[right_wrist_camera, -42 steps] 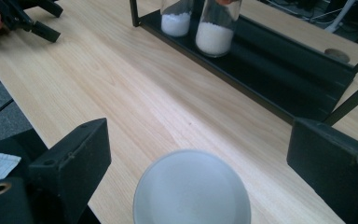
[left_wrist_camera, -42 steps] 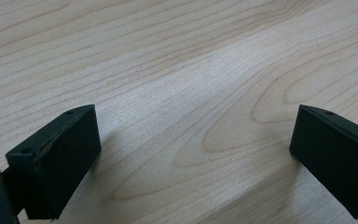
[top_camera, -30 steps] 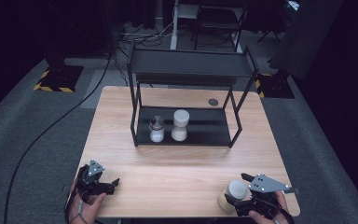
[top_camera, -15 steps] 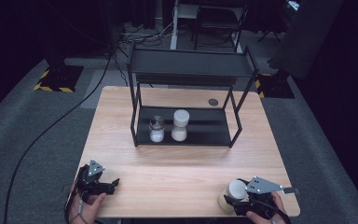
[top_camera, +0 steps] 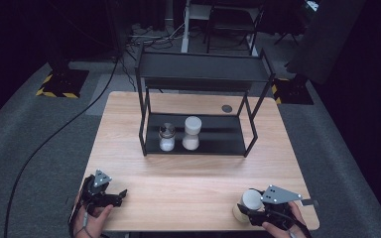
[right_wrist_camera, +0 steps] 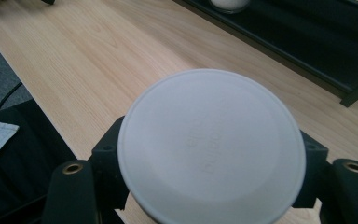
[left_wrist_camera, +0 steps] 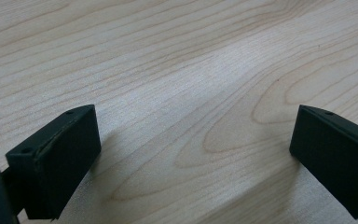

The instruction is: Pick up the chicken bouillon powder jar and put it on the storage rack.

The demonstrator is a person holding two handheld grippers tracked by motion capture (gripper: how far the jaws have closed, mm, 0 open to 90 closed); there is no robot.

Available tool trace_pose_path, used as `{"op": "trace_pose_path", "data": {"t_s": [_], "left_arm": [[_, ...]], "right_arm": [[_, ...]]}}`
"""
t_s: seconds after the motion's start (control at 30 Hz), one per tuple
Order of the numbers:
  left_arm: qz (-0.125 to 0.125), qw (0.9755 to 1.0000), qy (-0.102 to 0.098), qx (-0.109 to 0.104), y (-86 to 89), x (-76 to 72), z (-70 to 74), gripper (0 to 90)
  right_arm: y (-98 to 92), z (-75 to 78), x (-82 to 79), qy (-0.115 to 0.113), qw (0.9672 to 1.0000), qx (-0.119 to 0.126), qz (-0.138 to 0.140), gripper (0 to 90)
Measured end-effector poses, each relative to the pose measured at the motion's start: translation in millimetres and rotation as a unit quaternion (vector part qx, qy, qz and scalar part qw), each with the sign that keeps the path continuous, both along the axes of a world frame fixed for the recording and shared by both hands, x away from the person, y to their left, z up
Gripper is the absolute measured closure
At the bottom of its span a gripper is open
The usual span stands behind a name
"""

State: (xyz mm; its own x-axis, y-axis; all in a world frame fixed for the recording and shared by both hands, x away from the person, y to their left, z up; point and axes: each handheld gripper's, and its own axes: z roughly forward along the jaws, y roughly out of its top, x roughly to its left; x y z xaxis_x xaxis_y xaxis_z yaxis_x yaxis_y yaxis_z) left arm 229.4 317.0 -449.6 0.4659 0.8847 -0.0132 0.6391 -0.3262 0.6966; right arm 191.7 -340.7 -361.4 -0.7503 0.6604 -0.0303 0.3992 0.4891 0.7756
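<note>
So the grab looks basically done: right gripper (top_camera: 250, 212) at the lower right of the high view has just been closing, and its jaws now sit tight on both sides of the white-lidded jar (top_camera: 248, 203), which stands on the table (top_camera: 188, 183) near the front edge. In the right gripper view the lid (right_wrist_camera: 212, 147) sits low and centre with a black jaw pressed in on either side. Left gripper (top_camera: 120, 194) at the lower left is wide open, holding nothing, just bare wood between its jaws in its own view. Further back, mid-frame, the rack (top_camera: 203, 64) already has a shaker (top_camera: 166, 137) and another jar (top_camera: 192, 133) side by side on its lower shelf. My guess is what's left is lifting this one and carrying it to the rack, none of that has started
</note>
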Motion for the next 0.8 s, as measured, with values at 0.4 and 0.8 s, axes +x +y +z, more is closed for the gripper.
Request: {"op": "trace_pose_path", "data": {"t_s": [0.4, 0.8], "left_arm": [[0.0, 1.0, 0.0, 0.0, -0.2, 0.0, 0.0, 1.3], [0.001, 1.0, 0.0, 0.0, -0.3, 0.0, 0.0, 1.3]], "right_arm": [[-2.9, 28.4, 22.4, -0.008, 0.9999, 0.006, 0.014, 32.3], [-0.2, 50.8, 49.9, -0.013, 0.9996, 0.015, 0.02, 32.4]]}}
